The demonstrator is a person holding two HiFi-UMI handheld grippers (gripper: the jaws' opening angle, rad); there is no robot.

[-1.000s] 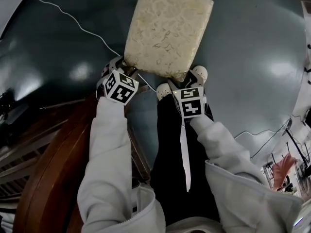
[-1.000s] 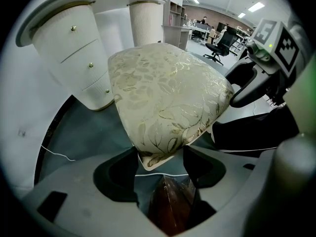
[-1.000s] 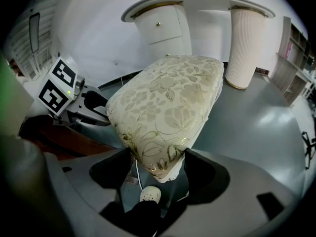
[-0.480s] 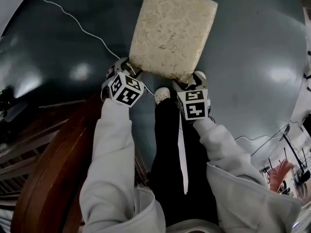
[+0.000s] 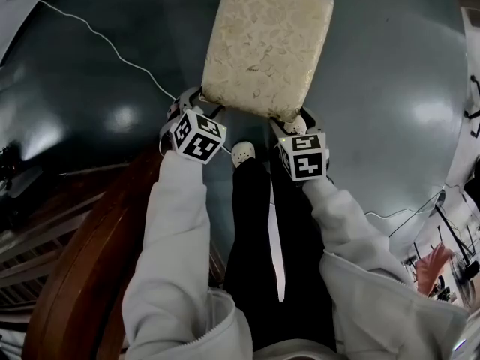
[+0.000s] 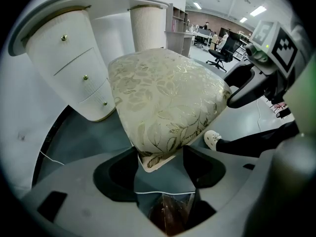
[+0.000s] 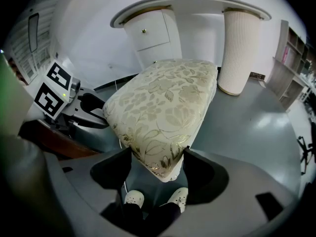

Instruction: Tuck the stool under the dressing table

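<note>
Thin white cable [image 5: 112,47] across glossy grey floor [image 5: 390,88], curved brown wood furniture [image 5: 82,253] btm left, black office chair [image 6: 218,56] in bkgd

Space stands open between drawer pedestal [image 7: 150,36] and fluted column [image 7: 241,48]; cable [image 5: 112,47] crosses floor [image 5: 390,88] leftward.

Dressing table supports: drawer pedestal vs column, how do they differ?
The pedestal has smooth drawer fronts with gold knobs; the column is ribbed and plain. The pedestal is wider than the column. In the right gripper view, the pedestal stands left and the column right. Both are white and sit under the tabletop.
</note>
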